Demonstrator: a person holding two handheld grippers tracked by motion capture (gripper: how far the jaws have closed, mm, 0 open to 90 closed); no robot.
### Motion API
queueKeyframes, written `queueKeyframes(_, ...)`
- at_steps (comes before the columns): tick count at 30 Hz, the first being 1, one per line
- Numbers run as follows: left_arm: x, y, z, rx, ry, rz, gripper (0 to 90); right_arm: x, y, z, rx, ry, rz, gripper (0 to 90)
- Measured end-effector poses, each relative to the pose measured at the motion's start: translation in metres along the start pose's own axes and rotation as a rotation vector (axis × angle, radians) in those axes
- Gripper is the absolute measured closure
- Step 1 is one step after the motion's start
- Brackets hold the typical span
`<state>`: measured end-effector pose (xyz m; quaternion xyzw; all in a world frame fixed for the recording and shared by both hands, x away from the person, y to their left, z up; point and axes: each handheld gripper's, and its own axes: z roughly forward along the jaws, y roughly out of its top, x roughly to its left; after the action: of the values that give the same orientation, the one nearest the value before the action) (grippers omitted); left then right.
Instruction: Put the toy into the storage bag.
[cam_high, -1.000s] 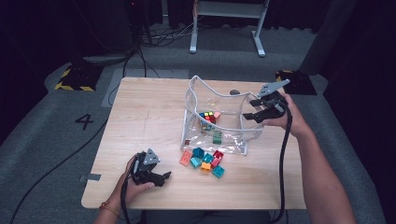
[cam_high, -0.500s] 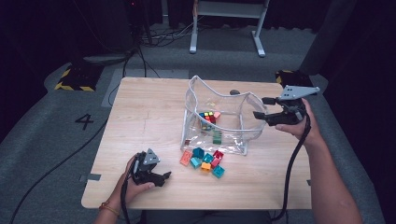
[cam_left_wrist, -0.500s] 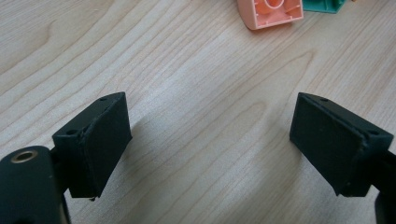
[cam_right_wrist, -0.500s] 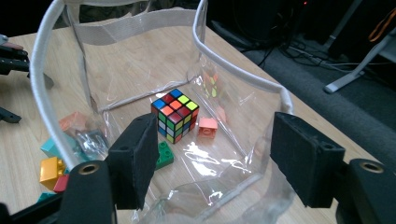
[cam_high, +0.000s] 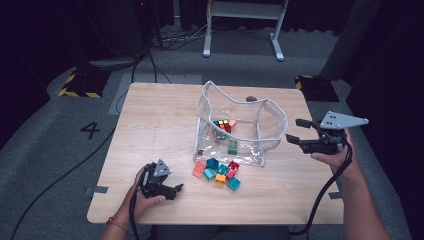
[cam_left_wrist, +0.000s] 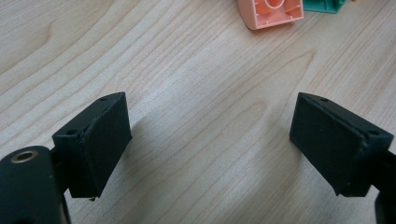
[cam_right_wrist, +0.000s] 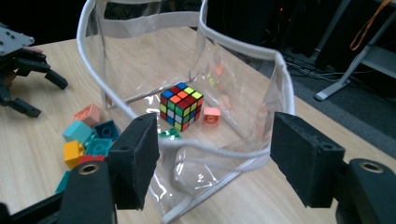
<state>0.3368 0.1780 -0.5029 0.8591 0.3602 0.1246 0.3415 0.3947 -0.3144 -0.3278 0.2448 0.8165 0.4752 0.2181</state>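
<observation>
While the right tool (cam_high: 296, 131) hangs wide and empty off the tabletop's (cam_high: 160, 115) right edge, clear bag (cam_high: 272, 122) beside it holds cube (cam_right_wrist: 181, 105); loose bricks (cam_high: 217, 170) front; left tool (cam_high: 176, 190) wide, empty.

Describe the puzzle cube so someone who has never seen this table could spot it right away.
Find the clear plastic bag with the white rim standing open in the middle of the wooden table. The puzzle cube sits on the bag's floor, beside a pink brick. Unlike the single-colour bricks around it, each face is a grid of small mixed-colour squares.
</observation>
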Motion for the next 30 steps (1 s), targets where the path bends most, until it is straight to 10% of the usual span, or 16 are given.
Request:
queueKeyframes(15,0.0,0.0,0.0,-0.004,0.003,-0.003,12.6,0.036,-0.061,0.021,0.044,0.114,0.041,34.6)
queueKeyframes(30,0.0,0.0,0.0,-0.004,0.004,0.001,12.7,0.094,-0.093,0.074,0.183,0.26,-0.039,35.1)
